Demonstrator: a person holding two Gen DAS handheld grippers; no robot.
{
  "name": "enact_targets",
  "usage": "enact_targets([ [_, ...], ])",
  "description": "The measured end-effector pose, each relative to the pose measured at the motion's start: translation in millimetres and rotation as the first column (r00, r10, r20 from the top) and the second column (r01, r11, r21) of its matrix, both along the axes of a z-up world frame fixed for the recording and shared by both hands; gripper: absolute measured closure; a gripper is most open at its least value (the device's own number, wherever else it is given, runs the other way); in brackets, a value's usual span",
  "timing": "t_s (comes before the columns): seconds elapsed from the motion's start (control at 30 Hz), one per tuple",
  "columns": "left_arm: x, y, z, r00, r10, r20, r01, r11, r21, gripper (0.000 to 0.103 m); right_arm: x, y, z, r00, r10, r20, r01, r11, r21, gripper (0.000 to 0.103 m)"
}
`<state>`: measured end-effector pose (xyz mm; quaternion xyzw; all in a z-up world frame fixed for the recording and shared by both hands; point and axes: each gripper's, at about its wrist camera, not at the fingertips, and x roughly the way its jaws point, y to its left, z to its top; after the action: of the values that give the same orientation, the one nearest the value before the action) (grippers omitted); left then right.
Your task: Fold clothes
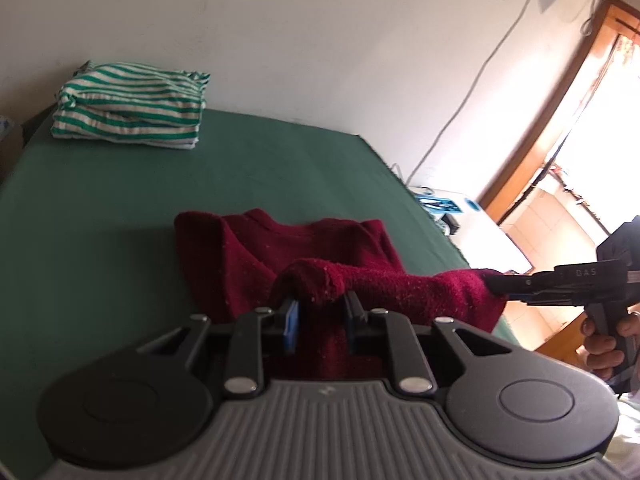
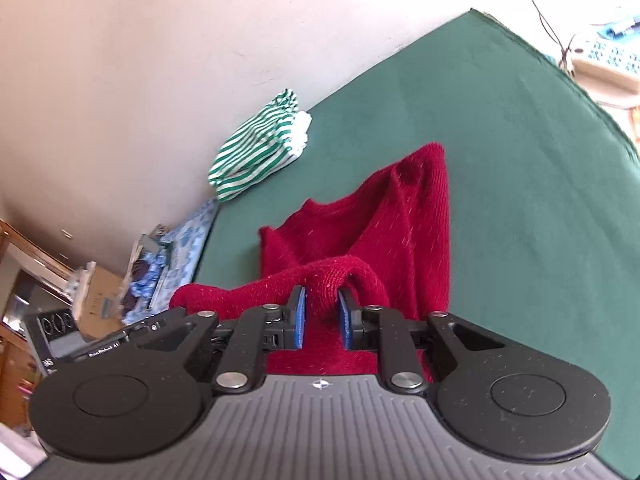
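A dark red knitted sweater (image 1: 304, 248) lies on the green table cover (image 1: 120, 208), its near edge lifted off the surface. My left gripper (image 1: 322, 306) is shut on a bunched fold of that edge, with its blue pads (image 1: 291, 322) on either side of the cloth. At the right of this view, my right gripper (image 1: 494, 283) pinches the same edge farther along; a hand (image 1: 604, 344) holds its grip. In the right wrist view the right gripper (image 2: 322, 306) is shut on the sweater (image 2: 384, 216), and the left gripper's body (image 2: 132, 334) shows at lower left, its tips hidden in cloth.
A folded green-and-white striped garment (image 1: 128, 108) (image 2: 260, 148) sits at the table's far corner by the white wall. A telephone (image 2: 600, 64) and a cable lie beyond the far table edge. Blue patterned cloth (image 2: 188, 240) and clutter sit past the other end. A bright doorway (image 1: 580, 140) is on the right.
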<state>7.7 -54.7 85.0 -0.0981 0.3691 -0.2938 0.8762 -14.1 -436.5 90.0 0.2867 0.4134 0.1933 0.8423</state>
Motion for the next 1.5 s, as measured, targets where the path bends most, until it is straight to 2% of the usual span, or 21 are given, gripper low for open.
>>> enact_targets([
  [0.23,31,-16,-28,0.996,0.091,-0.014,-0.089,0.991,0.101,0.083,56,3,-32,1.0,-0.008,-0.013,0.008,0.998,-0.057,0.084],
  [0.33,42,-21,-44,0.992,0.122,-0.037,-0.116,0.984,0.135,0.082,66,4,-49,0.999,-0.025,-0.025,0.023,0.997,-0.076,0.083],
  [0.43,43,-24,-51,0.992,0.12,-0.043,-0.112,0.982,0.151,0.08,69,5,-61,0.999,-0.028,-0.033,0.025,0.996,-0.09,0.073],
  [0.47,42,-25,-51,0.992,0.117,-0.04,-0.109,0.981,0.158,0.076,68,2,-61,0.999,-0.035,-0.027,0.032,0.995,-0.09,0.067],
  [0.53,37,-19,-47,0.992,0.119,-0.045,-0.109,0.979,0.171,0.069,59,-4,-51,0.999,-0.04,-0.001,0.04,0.995,-0.089,0.059],
  [0.6,29,-7,-41,0.989,0.135,-0.057,-0.125,0.981,0.15,0.068,49,-12,-38,0.999,-0.044,0.031,0.047,0.995,-0.087,0.055],
  [0.63,23,-1,-38,0.987,0.146,-0.062,-0.137,0.981,0.135,0.064,41,-14,-34,0.999,-0.041,0.034,0.044,0.995,-0.085,0.045],
  [0.67,16,5,-37,0.985,0.154,-0.071,-0.144,0.981,0.128,0.06,34,-15,-31,0.999,-0.038,0.034,0.041,0.996,-0.085,0.038],
  [0.8,-8,11,-46,0.982,0.118,-0.149,-0.104,0.99,0.098,0.058,13,3,-40,0.999,0.044,0.003,-0.043,0.989,-0.139,0.039],
  [0.87,-14,9,-52,0.982,0.087,-0.167,-0.076,0.994,0.072,0.046,8,14,-48,0.997,0.074,0.003,-0.072,0.983,-0.169,0.039],
  [0.93,-12,2,-59,0.98,0.071,-0.183,-0.057,0.995,0.082,0.046,6,24,-58,0.997,0.083,0.004,-0.081,0.977,-0.197,0.039],
  [1.0,-12,-4,-64,0.978,0.053,-0.202,-0.036,0.996,0.086,0.059,10,25,-67,0.997,0.08,-0.021,-0.083,0.984,-0.16,0.048],
  [1.03,-16,-3,-63,0.975,0.039,-0.217,-0.023,0.997,0.075,0.077,12,23,-70,0.995,0.097,-0.035,-0.101,0.987,-0.128,0.065],
  [1.07,-20,-2,-62,0.973,0.025,-0.231,-0.01,0.998,0.063,0.088,14,22,-73,0.992,0.112,-0.05,-0.117,0.988,-0.099,0.071],
  [1.13,-28,1,-60,0.966,-0.003,-0.259,0.014,0.999,0.04,0.093,14,17,-68,0.987,0.128,-0.093,-0.134,0.989,-0.064,0.082],
  [1.27,-44,5,-56,0.949,-0.058,-0.309,0.061,0.998,0.001,0.093,6,4,-51,0.971,0.157,-0.178,-0.161,0.987,-0.008,0.085],
  [1.4,-31,0,-68,0.96,-0.014,-0.28,0.035,0.997,0.069,0.085,6,9,-61,0.974,0.159,-0.162,-0.171,0.984,-0.059,0.083],
  [1.43,-25,0,-70,0.962,0.002,-0.272,0.022,0.996,0.085,0.069,10,14,-69,0.976,0.152,-0.153,-0.166,0.983,-0.083,0.079],
  [1.47,-21,2,-68,0.964,0.013,-0.264,0.015,0.995,0.102,0.064,13,14,-73,0.978,0.139,-0.154,-0.153,0.985,-0.083,0.076],
  [1.5,-17,4,-66,0.966,0.023,-0.256,0.007,0.993,0.118,0.063,15,14,-76,0.98,0.126,-0.155,-0.14,0.986,-0.085,0.075],
])
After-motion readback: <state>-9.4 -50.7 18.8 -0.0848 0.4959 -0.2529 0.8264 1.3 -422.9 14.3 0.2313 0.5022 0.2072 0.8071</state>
